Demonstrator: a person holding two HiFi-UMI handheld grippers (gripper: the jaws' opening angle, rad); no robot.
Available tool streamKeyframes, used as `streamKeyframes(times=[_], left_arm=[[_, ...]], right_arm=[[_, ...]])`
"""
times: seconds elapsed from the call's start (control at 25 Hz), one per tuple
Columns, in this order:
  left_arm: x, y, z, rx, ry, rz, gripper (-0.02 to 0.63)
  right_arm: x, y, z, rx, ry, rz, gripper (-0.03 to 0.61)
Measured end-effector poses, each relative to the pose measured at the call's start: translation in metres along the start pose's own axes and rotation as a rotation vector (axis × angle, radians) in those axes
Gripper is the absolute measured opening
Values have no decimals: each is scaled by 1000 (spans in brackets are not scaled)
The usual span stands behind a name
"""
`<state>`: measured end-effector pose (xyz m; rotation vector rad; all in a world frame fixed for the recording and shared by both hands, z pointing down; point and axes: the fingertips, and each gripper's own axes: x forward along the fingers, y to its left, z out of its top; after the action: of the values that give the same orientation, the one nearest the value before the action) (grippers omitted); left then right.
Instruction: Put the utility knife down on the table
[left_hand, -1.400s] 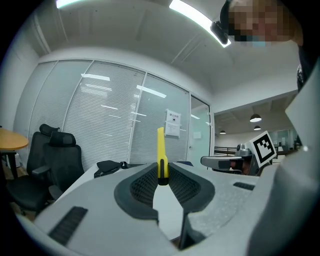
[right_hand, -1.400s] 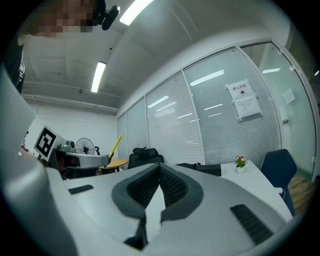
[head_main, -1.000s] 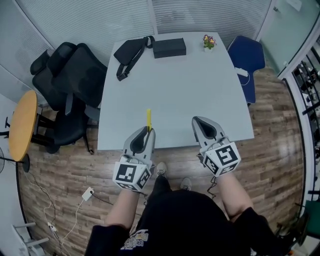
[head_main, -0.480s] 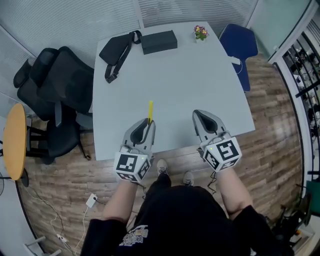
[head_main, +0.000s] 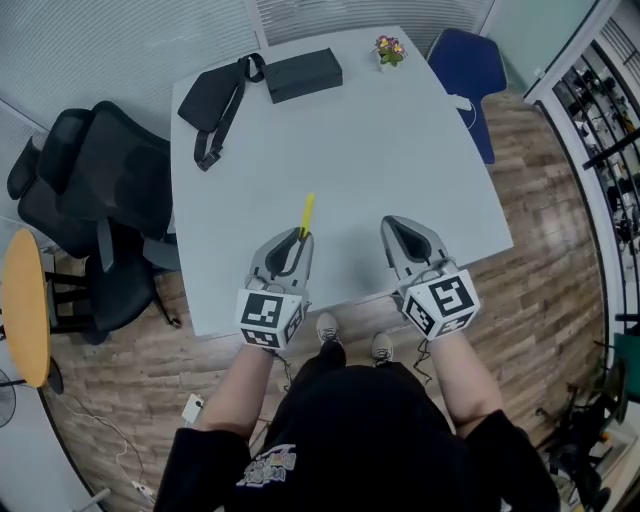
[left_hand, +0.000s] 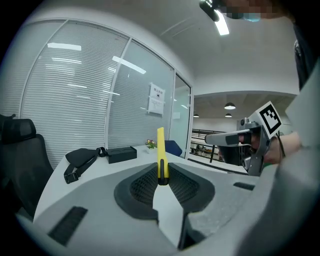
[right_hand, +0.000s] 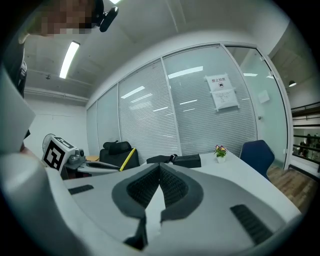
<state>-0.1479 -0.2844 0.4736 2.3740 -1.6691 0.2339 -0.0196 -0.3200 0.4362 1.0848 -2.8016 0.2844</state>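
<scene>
A slim yellow utility knife sticks forward from my left gripper, which is shut on its rear end above the near part of the white table. In the left gripper view the knife stands up between the two dark pads, pinched at its base. My right gripper hovers beside it to the right, jaws closed together with nothing between them. From the right gripper view the knife shows at the left as a slanted yellow strip.
A black waist bag, a black box and a small flower pot sit at the table's far end. Black office chairs stand at the left, a blue chair at the far right, a round wooden table at far left.
Both grippers have moved forward over the table and come lower, the left one more. The knife stays gripped in the left gripper.
</scene>
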Motion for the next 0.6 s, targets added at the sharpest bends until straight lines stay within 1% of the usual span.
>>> streamKeyframes(times=[0.16,0.4,0.6], left_arm=[[15,11,-19,14,53,-25,66],[38,24,-59,52,158,-53,66],[56,32,-96,106,257,-87,66]], right_arm=[[9,-3,-6,19,9,-27,3],[19,-6,-18,42,31,-61,3],[28,-4,-29,53,54,-76,3]])
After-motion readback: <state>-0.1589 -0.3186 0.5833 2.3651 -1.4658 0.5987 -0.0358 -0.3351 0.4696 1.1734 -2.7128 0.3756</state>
